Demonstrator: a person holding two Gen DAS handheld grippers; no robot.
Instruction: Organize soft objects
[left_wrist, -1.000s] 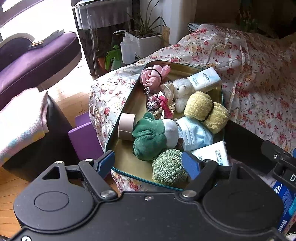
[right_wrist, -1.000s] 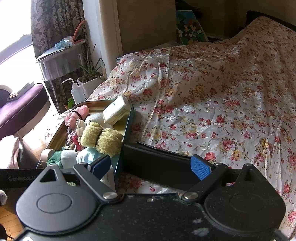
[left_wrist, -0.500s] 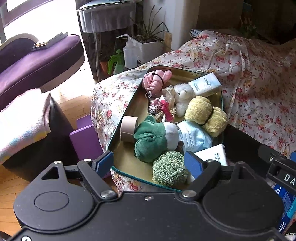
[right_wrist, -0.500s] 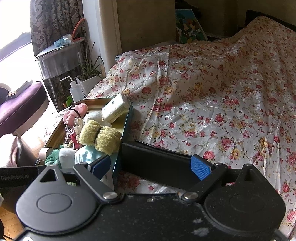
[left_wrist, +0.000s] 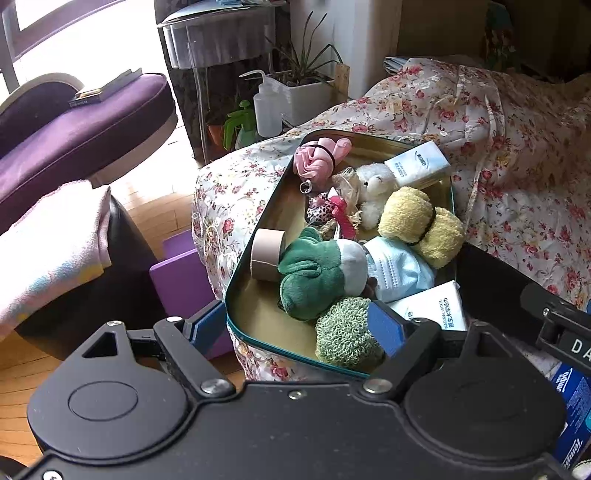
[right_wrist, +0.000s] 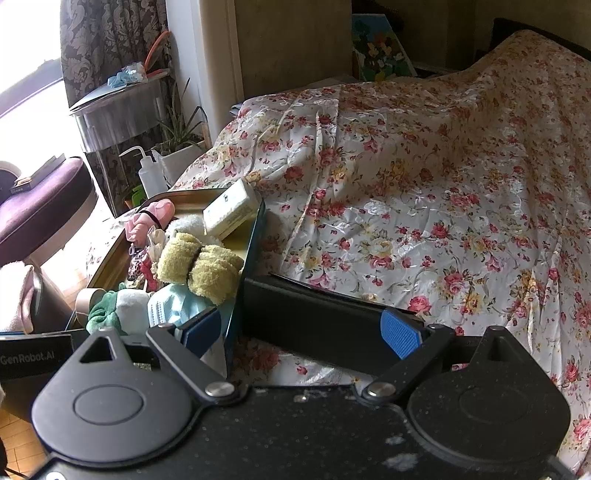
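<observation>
left gripper (left_wrist: 297, 326): jaws just widened, gaping, grip nothing, bottom centre over tin (left_wrist: 258, 310) | right gripper (right_wrist: 301, 334): wide apart, empty, above black case (right_wrist: 314, 314)

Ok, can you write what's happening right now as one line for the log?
left gripper: open, jaws just widened, over tin tray | right gripper: open, holding nothing | green knitted ball: in tray, not gripped

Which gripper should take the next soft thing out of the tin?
Left. The left gripper stands open over the tin, right by the green knitted ball. The right gripper faces the black case and bedspread.
</observation>
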